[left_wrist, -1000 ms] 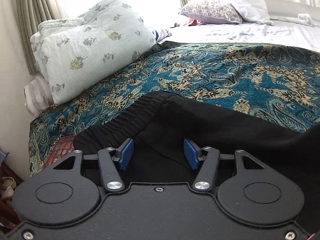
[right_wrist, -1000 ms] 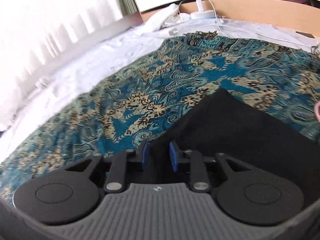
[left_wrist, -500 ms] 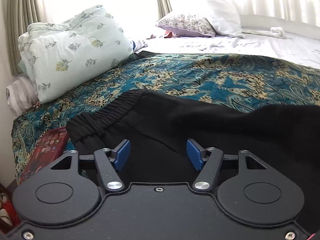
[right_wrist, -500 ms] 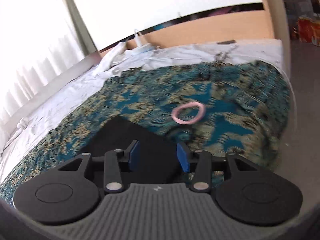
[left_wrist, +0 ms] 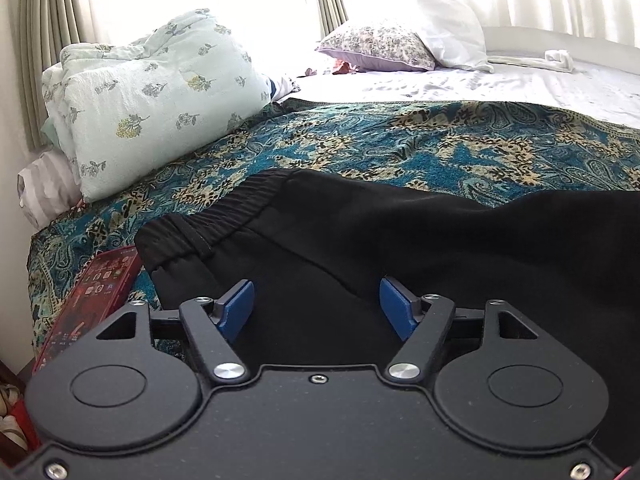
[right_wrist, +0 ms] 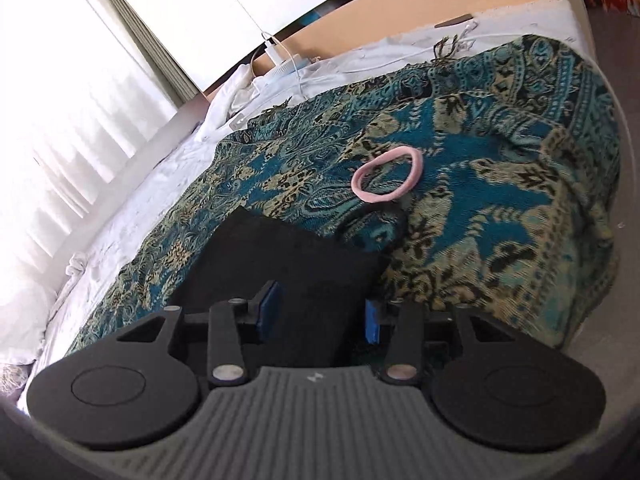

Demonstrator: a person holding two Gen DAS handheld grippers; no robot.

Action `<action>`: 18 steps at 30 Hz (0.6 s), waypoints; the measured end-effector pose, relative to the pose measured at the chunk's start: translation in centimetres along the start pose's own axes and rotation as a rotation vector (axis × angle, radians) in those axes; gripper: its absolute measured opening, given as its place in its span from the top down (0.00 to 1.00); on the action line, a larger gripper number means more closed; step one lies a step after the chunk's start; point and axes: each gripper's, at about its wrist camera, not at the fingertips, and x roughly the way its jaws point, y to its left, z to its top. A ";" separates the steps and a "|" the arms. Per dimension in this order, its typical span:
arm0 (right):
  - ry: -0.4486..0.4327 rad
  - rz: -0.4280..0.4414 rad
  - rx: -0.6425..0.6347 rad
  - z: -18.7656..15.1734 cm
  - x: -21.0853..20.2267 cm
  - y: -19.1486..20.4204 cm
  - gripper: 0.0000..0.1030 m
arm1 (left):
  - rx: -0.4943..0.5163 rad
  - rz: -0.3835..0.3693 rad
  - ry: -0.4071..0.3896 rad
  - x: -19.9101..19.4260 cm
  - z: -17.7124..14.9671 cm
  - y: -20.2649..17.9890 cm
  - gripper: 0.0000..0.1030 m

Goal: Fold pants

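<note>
A bed [left_wrist: 540, 84] with a teal paisley spread [left_wrist: 400, 148] carries black pants [left_wrist: 440, 240]; left hand-held gripper [left_wrist: 316, 308] is opening over the waistband, gripping nothing; right hand-held gripper [right_wrist: 320, 316] released, a pant-leg end between its jaws.

The pants [left_wrist: 400, 240] are plain black. Under them lies a bedspread [left_wrist: 400, 148] with a paisley pattern in teal, beige and black. The folded quilt [left_wrist: 152, 92] at the far left is pale mint with small grey and yellow flowers. The phone [left_wrist: 92, 296] at the near left is red. The hair band [right_wrist: 387, 181] is pink. Both grippers have blue pads [left_wrist: 236, 310].
</note>
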 end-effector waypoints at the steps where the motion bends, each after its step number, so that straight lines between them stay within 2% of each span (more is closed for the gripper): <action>1: 0.001 0.003 0.002 0.2 0.4 0.1 0.42 | -0.002 0.000 0.000 0.0 0.0 0.0 0.32; 5: 0.000 -0.001 -0.003 0.3 1.3 0.7 0.44 | -0.004 -0.001 -0.001 0.0 -0.1 0.1 0.32; 7: 0.008 0.006 -0.050 -0.3 1.0 1.6 0.55 | -0.005 -0.002 -0.002 0.0 -0.1 0.1 0.32; 10: 0.004 -0.010 -0.162 -1.3 0.9 2.8 0.55 | -0.005 -0.002 -0.002 0.1 -0.1 0.1 0.32; 13: 0.013 -0.002 -0.131 -0.7 1.7 2.8 0.55 | 0.001 -0.001 -0.003 0.1 -0.1 0.0 0.32; 15: 0.023 0.012 -0.067 0.2 2.3 2.4 0.63 | 0.001 -0.001 -0.004 0.1 -0.1 0.0 0.32; 16: 0.029 0.001 -0.048 0.4 2.5 2.3 0.76 | 0.000 -0.002 -0.004 0.1 -0.1 0.0 0.32; 17: 0.037 -0.008 -0.042 0.5 2.6 2.4 0.83 | -0.001 -0.002 -0.004 0.1 -0.1 0.0 0.32; 18: 0.046 -0.006 -0.051 0.5 2.7 2.6 0.85 | -0.002 -0.004 -0.003 0.1 -0.1 0.0 0.32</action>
